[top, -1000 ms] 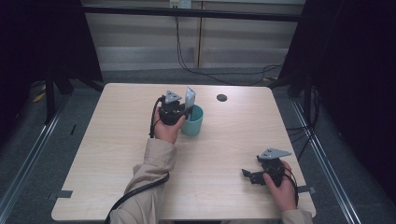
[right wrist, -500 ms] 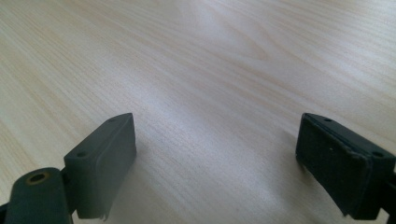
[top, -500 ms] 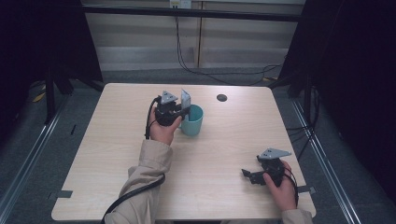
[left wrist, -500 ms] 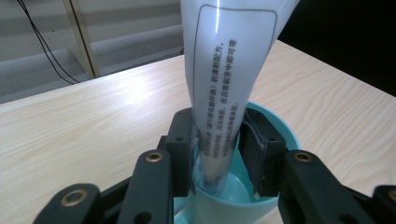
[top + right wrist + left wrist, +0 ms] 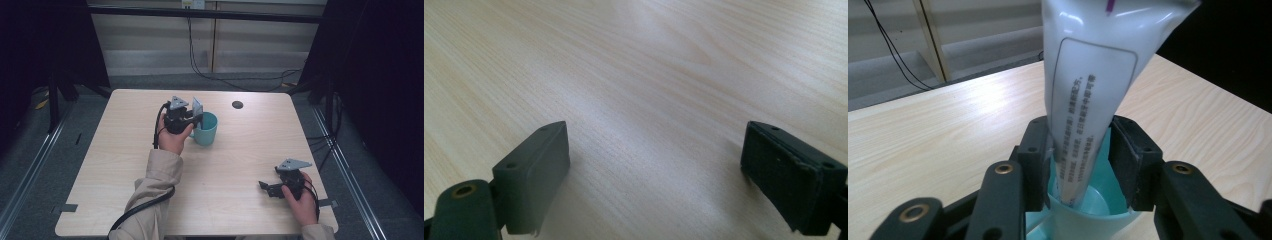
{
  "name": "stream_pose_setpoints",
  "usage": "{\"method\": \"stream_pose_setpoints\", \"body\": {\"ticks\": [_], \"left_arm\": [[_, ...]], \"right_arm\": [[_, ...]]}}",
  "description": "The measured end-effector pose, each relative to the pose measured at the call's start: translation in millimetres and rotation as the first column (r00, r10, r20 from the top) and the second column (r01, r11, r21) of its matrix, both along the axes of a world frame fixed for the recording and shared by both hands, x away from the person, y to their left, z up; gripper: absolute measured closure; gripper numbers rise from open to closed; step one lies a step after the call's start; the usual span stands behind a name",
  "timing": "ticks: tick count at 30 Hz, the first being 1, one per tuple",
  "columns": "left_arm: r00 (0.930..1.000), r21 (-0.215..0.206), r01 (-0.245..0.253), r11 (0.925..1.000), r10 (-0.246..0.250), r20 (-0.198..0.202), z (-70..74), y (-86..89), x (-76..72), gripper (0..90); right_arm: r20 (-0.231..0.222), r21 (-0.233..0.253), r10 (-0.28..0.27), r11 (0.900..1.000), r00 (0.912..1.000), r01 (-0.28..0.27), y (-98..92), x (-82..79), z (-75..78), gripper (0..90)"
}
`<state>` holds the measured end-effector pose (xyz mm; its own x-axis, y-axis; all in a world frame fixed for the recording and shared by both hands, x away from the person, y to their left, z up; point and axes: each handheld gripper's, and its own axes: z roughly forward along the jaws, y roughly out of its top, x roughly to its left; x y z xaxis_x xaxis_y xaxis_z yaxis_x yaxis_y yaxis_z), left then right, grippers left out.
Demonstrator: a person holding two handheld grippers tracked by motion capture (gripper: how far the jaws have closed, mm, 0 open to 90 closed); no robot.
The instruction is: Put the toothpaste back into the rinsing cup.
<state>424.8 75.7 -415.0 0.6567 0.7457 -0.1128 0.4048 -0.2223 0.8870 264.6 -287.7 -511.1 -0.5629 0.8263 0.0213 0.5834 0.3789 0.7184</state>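
A teal mug [image 5: 207, 131] stands on the wooden table [image 5: 250, 150], left of centre toward the back. A white squeeze tube [image 5: 197, 106] with printed text leans in it, narrow end down inside the mug [image 5: 1088, 210]. My left gripper [image 5: 196, 119] reaches in from the mug's left, and its two black jaws are shut on the tube [image 5: 1088, 100] just above the rim. My right gripper [image 5: 264, 187] rests near the table's front right corner. In the right gripper view it [image 5: 659, 170] is open, with bare wood between its fingers.
A small black round disc [image 5: 237, 104] lies on the table behind the mug. Cables hang past the table's far edge. Dark curtains flank both sides, and metal rails run along the floor.
My left gripper and the tube have shifted slightly left and toward me, and the tube leans more over the mug's left rim. The right gripper has stayed put.
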Motion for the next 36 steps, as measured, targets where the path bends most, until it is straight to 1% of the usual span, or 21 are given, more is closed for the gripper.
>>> {"method": "stream_pose_setpoints", "body": {"ticks": [1, 6, 7, 8, 11, 14, 20, 24, 26, 30, 32, 36], "left_arm": [[1.0000, 0.002, 0.001, 1.0000, -0.001, -0.006, 0.6, 0.0, -0.1, 59.9], [1.0000, 0.001, 0.002, 1.0000, -0.002, -0.008, 2.2, 0.4, -1.5, 55.9], [1.0000, 0.007, 0.003, 1.0000, -0.002, -0.009, 3.6, 1.5, -2.5, 52.0], [1.0000, 0.007, 0.003, 1.0000, -0.002, -0.009, 3.6, 1.5, -2.5, 51.3], [0.9998, -0.001, 0.003, 1.0000, -0.003, -0.021, 6.1, 3.9, -3.7, 46.7], [0.9998, -0.006, 0.000, 1.0000, 0.000, -0.022, 8.4, 6.3, -5.3, 42.5], [0.9995, -0.017, 0.003, 0.9998, -0.004, -0.030, 8.3, 11.1, -8.1, 35.7], [0.9994, -0.028, 0.010, 0.9996, -0.011, -0.033, 9.1, 12.7, -9.9, 34.3], [0.9992, -0.031, 0.021, 0.9993, -0.022, -0.034, 9.2, 12.6, -10.9, 33.2], [0.9988, -0.042, 0.020, 0.9989, -0.022, -0.045, 8.9, 13.5, -11.8, 29.5], [0.9986, -0.038, 0.020, 0.9991, -0.022, -0.047, 8.8, 13.8, -12.2, 27.2], [0.9984, -0.036, 0.022, 0.9991, -0.024, -0.051, 7.6, 15.2, -14.0, 25.4]], "right_arm": [[0.000, 0.000, 0.000, 1.000, 1.0000, 0.000, 0.0, 0.0, 0.0, 11.6], [-0.001, 0.000, -0.001, 1.000, 1.0000, 0.001, 0.1, -0.1, 0.0, 11.6], [0.000, 0.000, 0.000, 1.000, 1.0000, 0.000, 0.0, 0.0, 0.0, 11.6], [0.000, 0.000, 0.000, 1.000, 1.0000, 0.000, 0.0, 0.0, 0.0, 11.6], [0.000, 0.000, 0.000, 1.000, 1.0000, 0.000, 0.1, 0.0, 0.0, 11.6], [0.000, 0.000, 0.000, 1.000, 1.0000, 0.000, 0.0, 0.0, 0.0, 11.6], [-0.001, 0.000, 0.000, 1.000, 1.0000, 0.000, 0.0, 0.0, 0.0, 11.6], [-0.002, 0.001, -0.001, 1.000, 1.0000, 0.001, 0.1, 0.0, 0.1, 11.6], [-0.004, 0.005, 0.001, 1.000, 1.0000, -0.001, 0.1, 0.4, 0.1, 11.6], [-0.001, 0.005, 0.004, 1.000, 1.0000, -0.004, 0.0, 0.7, 0.0, 11.6], [-0.003, 0.004, 0.005, 1.000, 1.0000, -0.005, 0.0, 0.7, 0.1, 11.6], [0.002, 0.003, 0.010, 1.000, 0.9999, -0.010, -0.1, 1.3, -0.1, 11.6]]}}
